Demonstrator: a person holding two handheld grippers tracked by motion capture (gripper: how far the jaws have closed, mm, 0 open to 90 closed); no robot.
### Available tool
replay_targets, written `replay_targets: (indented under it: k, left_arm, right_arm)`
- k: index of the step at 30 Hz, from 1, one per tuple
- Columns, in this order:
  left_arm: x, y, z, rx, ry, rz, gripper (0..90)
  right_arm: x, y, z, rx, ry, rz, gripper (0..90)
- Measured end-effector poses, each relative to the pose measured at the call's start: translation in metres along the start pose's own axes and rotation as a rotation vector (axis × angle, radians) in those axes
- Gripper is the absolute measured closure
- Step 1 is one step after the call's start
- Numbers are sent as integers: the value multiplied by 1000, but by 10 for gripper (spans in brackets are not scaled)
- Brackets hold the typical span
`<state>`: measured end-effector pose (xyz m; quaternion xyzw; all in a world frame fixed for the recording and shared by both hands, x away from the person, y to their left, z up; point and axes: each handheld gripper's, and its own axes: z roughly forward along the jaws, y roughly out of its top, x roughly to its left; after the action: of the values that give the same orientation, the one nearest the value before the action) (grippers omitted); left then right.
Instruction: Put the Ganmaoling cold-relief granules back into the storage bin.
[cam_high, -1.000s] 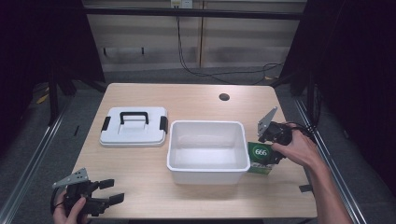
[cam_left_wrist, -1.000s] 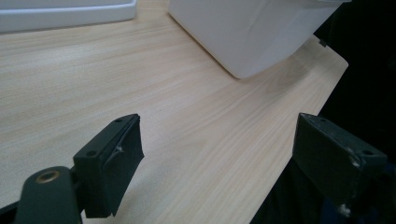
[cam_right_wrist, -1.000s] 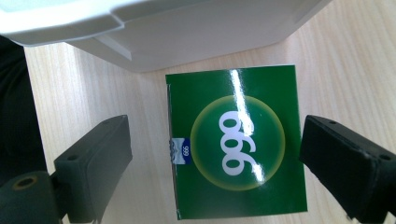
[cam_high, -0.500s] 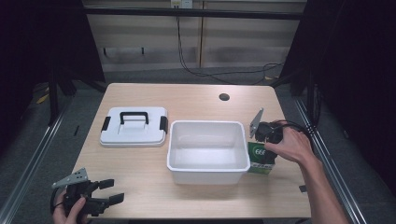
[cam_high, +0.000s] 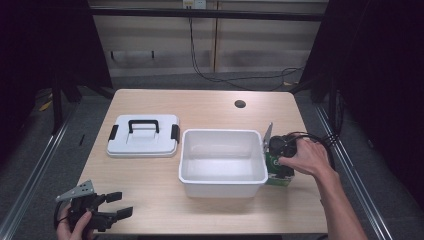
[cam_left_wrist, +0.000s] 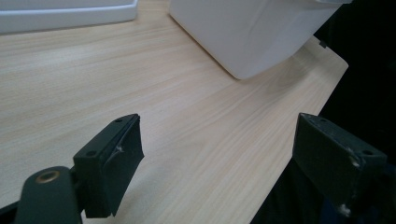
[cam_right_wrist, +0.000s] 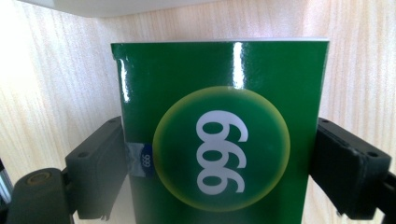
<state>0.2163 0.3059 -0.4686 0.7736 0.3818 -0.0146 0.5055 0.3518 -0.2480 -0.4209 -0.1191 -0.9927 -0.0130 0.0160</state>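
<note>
Green 999 box (cam_right_wrist: 219, 135) sits on table (cam_high: 210, 107) near its right edge, just beside right wall of white tub (cam_high: 222, 162). Going L to R: left gripper (cam_high: 107, 212) idles at front-left corner, jaws spread, nothing btwn them; lid (cam_high: 143, 135) lies left of tub. Right gripper (cam_right_wrist: 219, 175) straddles box, jaws have just been closing, pads look to touch both sides. Judgement: squeeze square w/ even contact, then lift straight up so it clears tub rim.
</note>
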Motion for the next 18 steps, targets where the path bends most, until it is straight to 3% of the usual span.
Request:
replay_targets:
  k: [7, 18]
  left_arm:
    - [0, 0, 0, 1, -1, -5, 160]
    - [0, 0, 0, 1, -3, -3, 160]
  right_arm:
    - [2, -2, -2, -13, -11, -3, 154]
    - [5, -14, -11, -70, -5, 55, 157]
